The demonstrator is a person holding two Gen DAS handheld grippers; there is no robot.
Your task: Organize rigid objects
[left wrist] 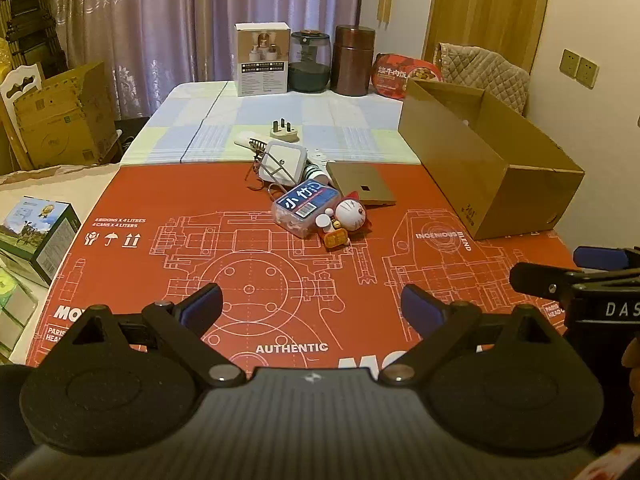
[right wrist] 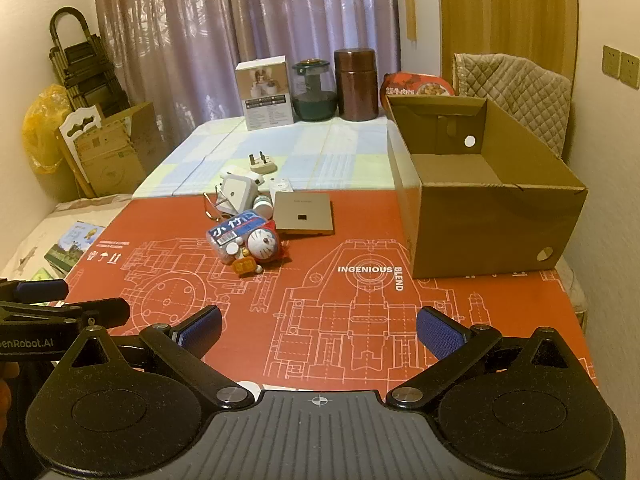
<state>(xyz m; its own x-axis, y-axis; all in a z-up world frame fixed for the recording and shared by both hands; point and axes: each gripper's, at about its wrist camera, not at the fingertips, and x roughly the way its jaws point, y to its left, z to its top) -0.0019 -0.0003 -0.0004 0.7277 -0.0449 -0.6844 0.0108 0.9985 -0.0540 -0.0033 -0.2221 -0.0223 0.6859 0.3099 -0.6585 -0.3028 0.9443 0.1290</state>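
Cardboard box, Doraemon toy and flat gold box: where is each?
Cardboard box point(right wrist: 496, 228): right wrist view, near outer wall.
Doraemon toy point(right wrist: 262, 243): right wrist view, its face.
Flat gold box point(left wrist: 362, 187): left wrist view, top surface.

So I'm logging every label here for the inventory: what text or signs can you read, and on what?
"INGENIOUS BLEND", "AUTHENTIC": red printed sheet.
"4 BIDONS X 4 LITRES", "4 CANS X 4 LITERS", handling symbols: same sheet, left edge.
"小竹": clear plastic case, with a barcode.
"牛肉": red food bowl lid; other characters unclear.
"DAS": right gripper, cut off.
"enRobot.AI": left gripper, cut off.
White product box: too small.
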